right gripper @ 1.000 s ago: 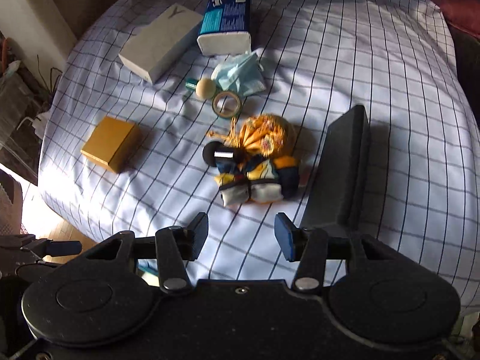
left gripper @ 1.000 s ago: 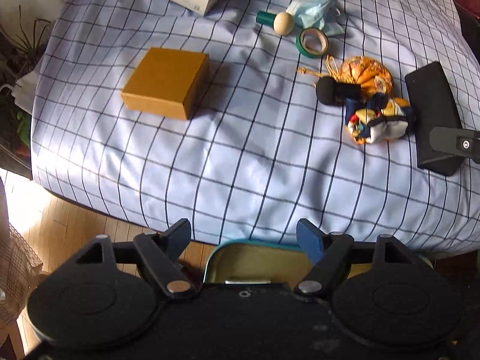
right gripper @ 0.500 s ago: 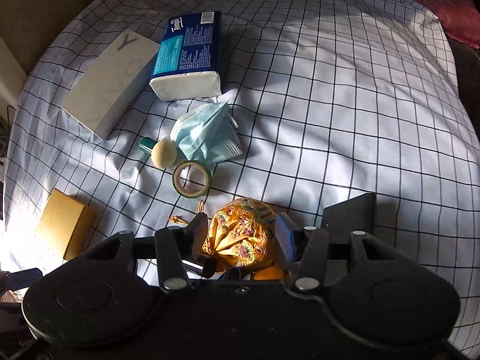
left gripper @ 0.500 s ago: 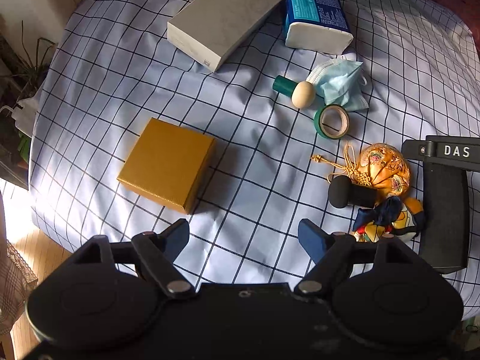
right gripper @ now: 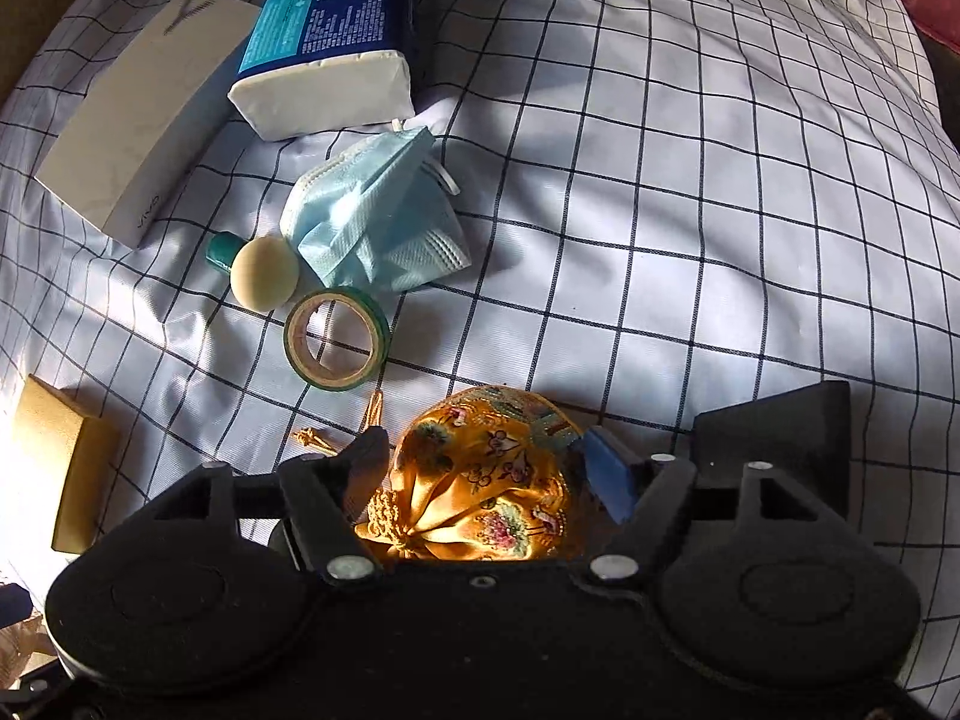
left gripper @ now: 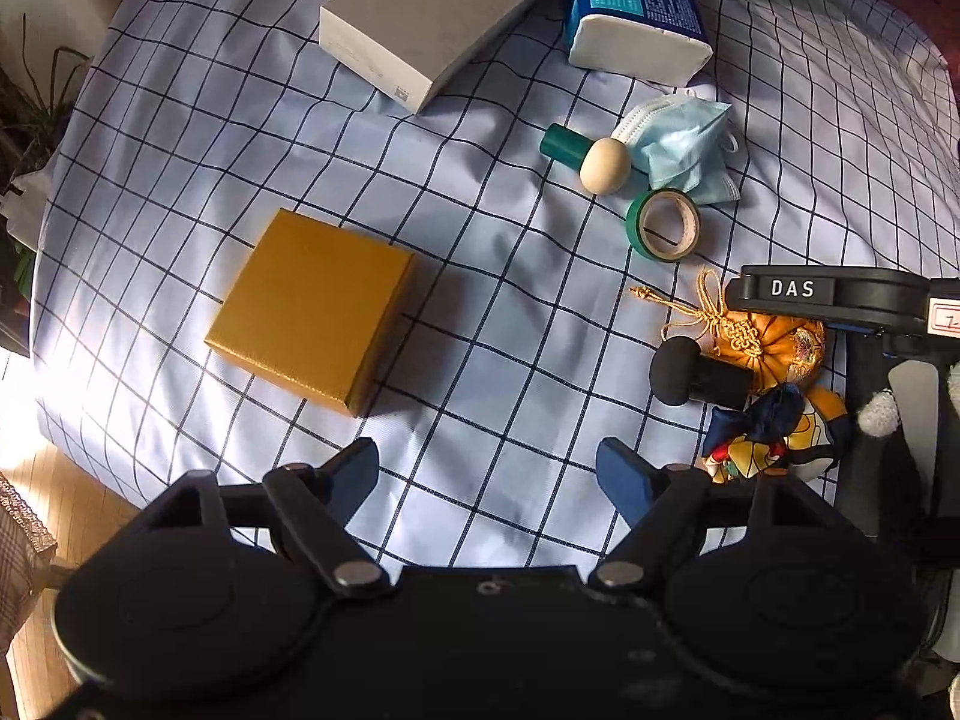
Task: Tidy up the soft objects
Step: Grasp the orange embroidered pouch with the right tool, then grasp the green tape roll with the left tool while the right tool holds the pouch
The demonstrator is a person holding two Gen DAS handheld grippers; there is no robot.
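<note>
An orange embroidered silk pouch [right gripper: 486,480] with a gold tassel cord lies on the checked bedsheet [right gripper: 690,192]. My right gripper [right gripper: 486,468] is open with one finger on each side of the pouch. The pouch also shows in the left wrist view [left gripper: 774,348], under the right gripper's body. A blue and yellow fabric bundle [left gripper: 762,438] and a black foam piece [left gripper: 696,372] lie beside it. A crumpled blue face mask [right gripper: 372,222] lies further off. My left gripper [left gripper: 486,468] is open and empty above bare sheet.
A mustard box [left gripper: 312,306], a white box [left gripper: 432,12] and a blue tissue pack [left gripper: 630,6] lie on the bed. A green tape roll [right gripper: 336,339] and a green-handled wooden knob [right gripper: 258,270] lie near the mask. A black case [right gripper: 774,438] lies right of the pouch.
My right gripper has moved forward and down, so its open fingers now flank the pouch. My left gripper has moved forward over the bed, away from the teal tin.
</note>
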